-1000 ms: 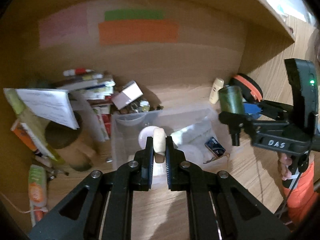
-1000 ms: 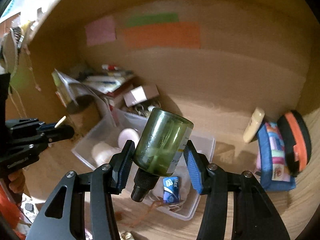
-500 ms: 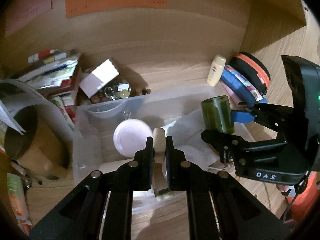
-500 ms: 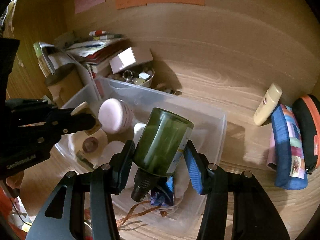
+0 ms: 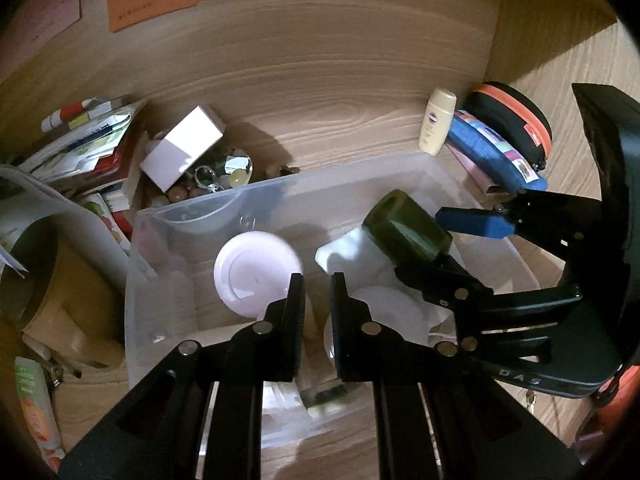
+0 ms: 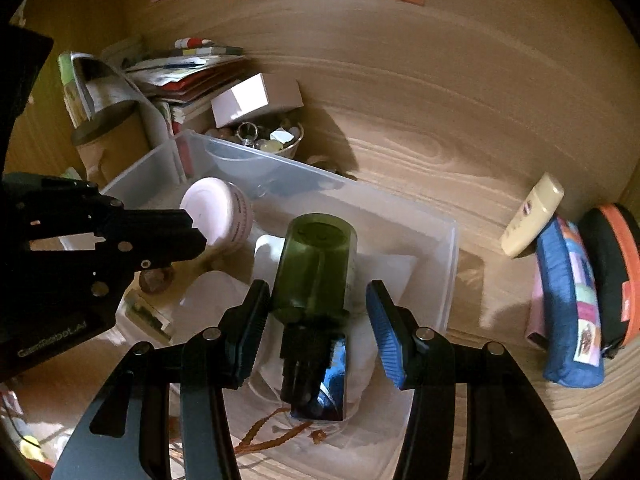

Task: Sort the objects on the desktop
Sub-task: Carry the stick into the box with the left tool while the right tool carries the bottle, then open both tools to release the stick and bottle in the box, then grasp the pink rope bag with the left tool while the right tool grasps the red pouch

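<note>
A clear plastic bin (image 5: pixel 140 280) (image 6: pixel 448 280) stands on the wooden desk. It holds a pink-lidded jar (image 5: pixel 256 268) (image 6: pixel 218 212), white packets and a small blue box (image 6: pixel 334 376). My left gripper (image 5: pixel 316 284) hangs over the bin, its jaws slightly apart and empty; the small cream-capped bottle (image 5: pixel 324 394) lies blurred below them in the bin. My right gripper (image 6: pixel 318 300) is open over the bin. The dark green bottle (image 6: pixel 316 268) (image 5: pixel 412 228) sits between its spread fingers, cap toward the camera, touching the left pad only.
Left of the bin are a brown paper cup (image 5: pixel 44 280), stacked papers and booklets (image 5: pixel 92 148), a white box (image 5: pixel 182 148) and a bowl of trinkets (image 6: pixel 268 140). On the right lie a cream tube (image 5: pixel 438 120), a blue pouch (image 6: pixel 568 300) and a black-orange case (image 6: pixel 616 272).
Both grippers dropped lower over the bin and opened. The left one let the small cream-capped bottle fall into the bin; the right one's fingers spread off the green bottle.
</note>
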{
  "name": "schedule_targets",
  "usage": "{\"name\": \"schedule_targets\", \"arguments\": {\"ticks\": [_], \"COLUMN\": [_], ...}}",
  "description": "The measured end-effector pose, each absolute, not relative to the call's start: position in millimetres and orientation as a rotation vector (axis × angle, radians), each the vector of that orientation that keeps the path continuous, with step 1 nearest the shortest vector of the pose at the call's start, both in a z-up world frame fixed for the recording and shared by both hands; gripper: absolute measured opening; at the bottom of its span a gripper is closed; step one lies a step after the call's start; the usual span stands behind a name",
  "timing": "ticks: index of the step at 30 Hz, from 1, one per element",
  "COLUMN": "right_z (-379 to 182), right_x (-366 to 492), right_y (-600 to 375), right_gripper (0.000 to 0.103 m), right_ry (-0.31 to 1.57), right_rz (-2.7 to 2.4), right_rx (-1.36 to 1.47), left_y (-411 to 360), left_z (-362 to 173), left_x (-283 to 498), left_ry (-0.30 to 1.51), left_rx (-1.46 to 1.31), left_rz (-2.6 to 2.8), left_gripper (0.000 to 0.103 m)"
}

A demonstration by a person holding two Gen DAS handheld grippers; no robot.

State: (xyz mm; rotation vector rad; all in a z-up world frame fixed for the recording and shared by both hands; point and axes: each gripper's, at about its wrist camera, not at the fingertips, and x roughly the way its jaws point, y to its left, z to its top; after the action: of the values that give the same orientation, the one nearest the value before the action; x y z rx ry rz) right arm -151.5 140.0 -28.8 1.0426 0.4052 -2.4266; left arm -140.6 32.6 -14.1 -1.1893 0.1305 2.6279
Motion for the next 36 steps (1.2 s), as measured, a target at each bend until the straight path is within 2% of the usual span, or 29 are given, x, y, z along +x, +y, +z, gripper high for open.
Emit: {"name": "schedule_targets", "arguments": {"ticks": [2,4,7,9,11,13,17,19,30,36], "right_z": [-27.6,-25.4,-18.0,-11.4,-4.2,3.0,12.6,14.8,-9.3,-49.7], "right_x": [-149.7,-147.8,-141.4,-136.6,-131.8,-125.5,-109.0,-100.0,-32.5,-6.1], "right_y": [137.5,136.3,136.5,138.1,141.6,147.0,157.4,162.3,179.0,175.9], "right_gripper": [0.047,0.055,0.068,0.069,0.073,0.076,0.077,0.079,0.081,0.081], "right_ry": [0.433,0.456,0.477,0.477,0.459,0.439,0.416,0.402,0.344,0.476], "right_rz": [-2.437,-2.450,-2.488,-2.506,-2.518,-2.537,-2.556,-2.550,-2.427,-2.378], "right_rx": [1.030,1.018,0.971,0.944,0.933,0.916,0.893,0.896,0.960,1.041], "left_y": [32.8,32.2,32.2,32.2,32.0,31.9,32.2,32.8,28.9,29.0], "left_z": [-12.0,-6.6,2.5,8.6,15.8,21.3,30.0,30.4,6.1,-27.3], "left_x": [-137.9,-132.0,-123.3,-116.7,-107.3,-99.0,-73.3,-61.5,-4.5,27.8], "left_ry": [0.133,0.131,0.122,0.123,0.128,0.134,0.167,0.178,0.176,0.186], "left_rx": [-1.179,-1.151,-1.119,-1.101,-1.073,-1.047,-0.996,-0.985,-1.045,-1.137], "left_rz": [2.635,2.650,2.652,2.662,2.678,2.694,2.722,2.730,2.712,2.674], "left_gripper": [0.020,0.031,0.032,0.033,0.039,0.054,0.060,0.067,0.072,0.072]}}
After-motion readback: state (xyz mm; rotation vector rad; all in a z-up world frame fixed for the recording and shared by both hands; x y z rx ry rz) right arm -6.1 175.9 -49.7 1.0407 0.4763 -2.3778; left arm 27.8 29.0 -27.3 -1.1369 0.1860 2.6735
